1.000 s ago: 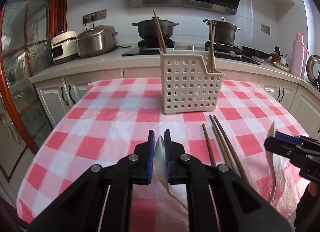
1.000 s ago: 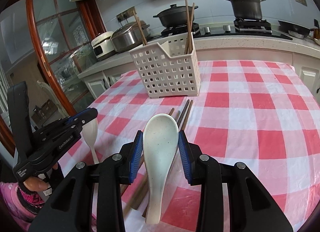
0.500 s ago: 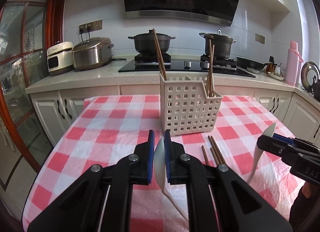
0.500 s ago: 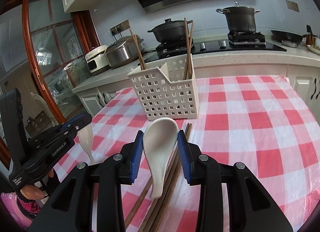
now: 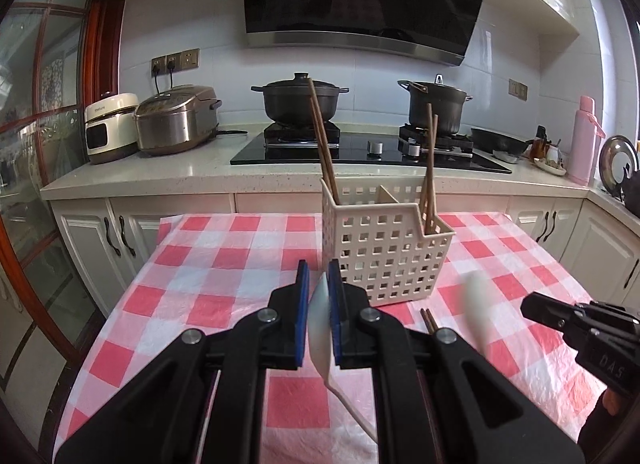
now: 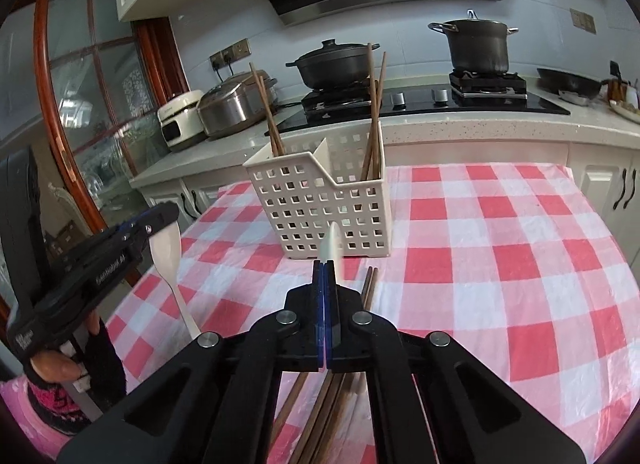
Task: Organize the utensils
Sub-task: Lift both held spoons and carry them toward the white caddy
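My left gripper (image 5: pixel 318 264) is shut on a white spoon (image 5: pixel 320 328), held edge-on with its handle hanging down toward me. The same gripper (image 6: pixel 168 212) and spoon (image 6: pixel 166 248) show at the left of the right wrist view. A white perforated basket (image 5: pixel 384 256) stands just ahead with chopsticks (image 5: pixel 324 152) in both compartments. My right gripper (image 6: pixel 326 262) has its pads pressed together. A second white spoon (image 6: pixel 332 244) shows edge-on just past its tips. In the left wrist view this spoon (image 5: pixel 474 304) is a blur apart from the right gripper (image 5: pixel 528 304). Loose chopsticks (image 6: pixel 368 284) lie on the cloth.
The table has a red-and-white checked cloth (image 6: pixel 500 264). Behind it runs a counter (image 5: pixel 160 180) with two rice cookers (image 5: pixel 176 120), a hob with two black pots (image 5: pixel 300 100) and a pink bottle (image 5: pixel 584 140). A person's hand (image 6: pixel 52 364) holds the left gripper.
Both grippers rose and came closer to the basket. The right jaws snapped together; the spoon that lay flat between them now stands edge-on beyond the tips.
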The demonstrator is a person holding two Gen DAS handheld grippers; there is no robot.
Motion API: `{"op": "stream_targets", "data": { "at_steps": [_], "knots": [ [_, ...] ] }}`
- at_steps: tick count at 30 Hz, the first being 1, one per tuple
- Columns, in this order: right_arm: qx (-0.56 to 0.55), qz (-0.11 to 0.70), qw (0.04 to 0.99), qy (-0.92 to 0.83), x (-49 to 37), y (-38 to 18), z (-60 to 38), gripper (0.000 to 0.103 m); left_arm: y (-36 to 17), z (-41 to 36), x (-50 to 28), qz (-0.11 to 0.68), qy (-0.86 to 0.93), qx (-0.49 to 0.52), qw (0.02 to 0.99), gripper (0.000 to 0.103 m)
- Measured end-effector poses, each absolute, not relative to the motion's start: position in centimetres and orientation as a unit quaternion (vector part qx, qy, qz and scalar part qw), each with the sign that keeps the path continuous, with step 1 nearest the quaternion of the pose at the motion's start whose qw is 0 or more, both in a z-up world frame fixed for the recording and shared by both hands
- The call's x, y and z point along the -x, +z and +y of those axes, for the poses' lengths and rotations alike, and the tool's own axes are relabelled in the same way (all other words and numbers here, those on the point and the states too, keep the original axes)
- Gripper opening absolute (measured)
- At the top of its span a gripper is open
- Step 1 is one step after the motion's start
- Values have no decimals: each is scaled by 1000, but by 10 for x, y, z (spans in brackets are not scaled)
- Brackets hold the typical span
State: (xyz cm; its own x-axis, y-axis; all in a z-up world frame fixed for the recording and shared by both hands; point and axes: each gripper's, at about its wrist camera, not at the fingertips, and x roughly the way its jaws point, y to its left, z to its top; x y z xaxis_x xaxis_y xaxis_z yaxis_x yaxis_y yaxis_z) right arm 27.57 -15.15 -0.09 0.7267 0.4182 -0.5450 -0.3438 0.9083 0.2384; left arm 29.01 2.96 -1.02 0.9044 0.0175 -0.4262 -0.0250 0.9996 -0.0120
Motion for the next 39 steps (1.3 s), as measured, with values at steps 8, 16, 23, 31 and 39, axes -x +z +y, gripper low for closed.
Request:
{"op": "stream_targets", "data": {
  "at_steps": [8,16,23,31,39],
  "knots": [
    [-14,353,910,215,-291,-20,-138,23,-20,38,-292,227,16,18,974,9],
    [63,382,883,268,-340,-37,-108,47,-30,44,-298,237,19,29,971,9],
    [97,399,865,288,-374,-60,-88,47,-37,53,-311,247,34,38,968,9],
    [150,402,857,285,-387,-85,-59,37,-44,70,-322,258,47,47,964,9],
    [156,370,878,261,-383,-74,-60,5,-44,74,-324,261,46,50,963,9]
  ]
}}
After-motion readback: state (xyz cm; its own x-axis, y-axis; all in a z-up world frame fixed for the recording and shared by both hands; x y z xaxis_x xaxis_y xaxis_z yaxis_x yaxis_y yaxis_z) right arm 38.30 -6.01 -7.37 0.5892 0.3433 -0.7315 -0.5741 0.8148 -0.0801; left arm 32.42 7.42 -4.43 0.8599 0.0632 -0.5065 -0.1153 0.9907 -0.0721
